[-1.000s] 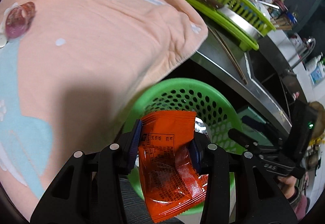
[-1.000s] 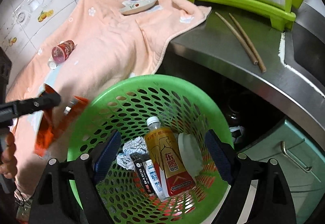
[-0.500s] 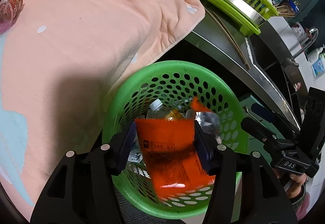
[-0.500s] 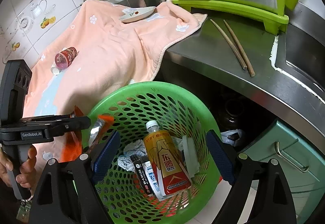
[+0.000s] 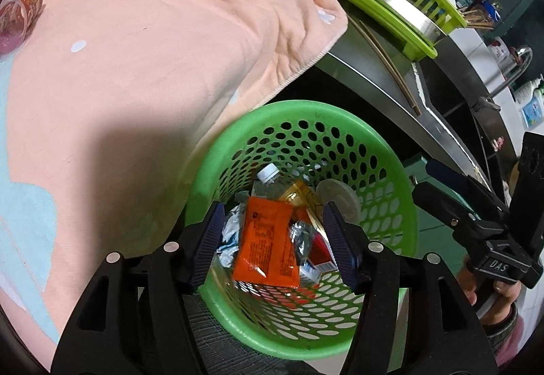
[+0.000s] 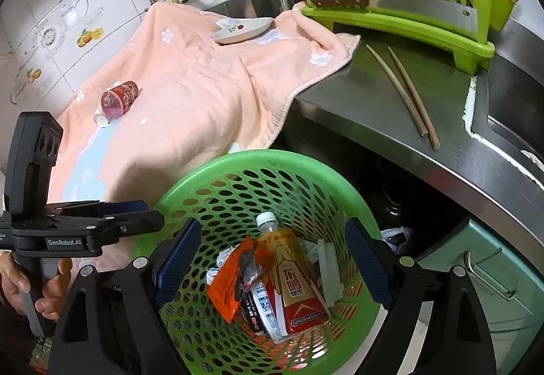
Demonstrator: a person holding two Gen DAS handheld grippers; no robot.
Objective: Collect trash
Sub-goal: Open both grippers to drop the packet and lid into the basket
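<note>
1. Two grippers hover over the green basket (image 6: 272, 167), which sits on the floor below the counter edge. Left gripper (image 5: 272, 239) has its jaws spread wide with nothing between them; right gripper (image 6: 272, 259) is likewise wide and empty.
2. Trash already in the basket: orange wrapper (image 5: 267, 244) lying flat on top of the pile, a yellow drink bottle (image 6: 289, 276) with white cap, crumpled white paper (image 5: 229, 233), a round white lid (image 5: 338, 199) against the wall, and a small dark packet (image 6: 253, 307) near the bottom. Wrapper is clear of both grippers' fingers.
3. Judgement: wrapper drop looks complete; several pieces are collected.
4. Left to collect, as far as visible: a red cup (image 6: 119, 99) lying on its side on the peach towel (image 6: 204, 96), well apart from the basket, with a small white cap (image 6: 101, 119) just beside it.
5. Dish (image 6: 243, 29) on the towel, chopsticks (image 6: 404, 96) on the steel counter (image 6: 357, 109), and cleaver (image 6: 408, 9) in the green rack (image 6: 476, 48) read as kitchenware, probably not trash.
6. Next likely target: the red cup, nearer the left gripper's side.
</note>
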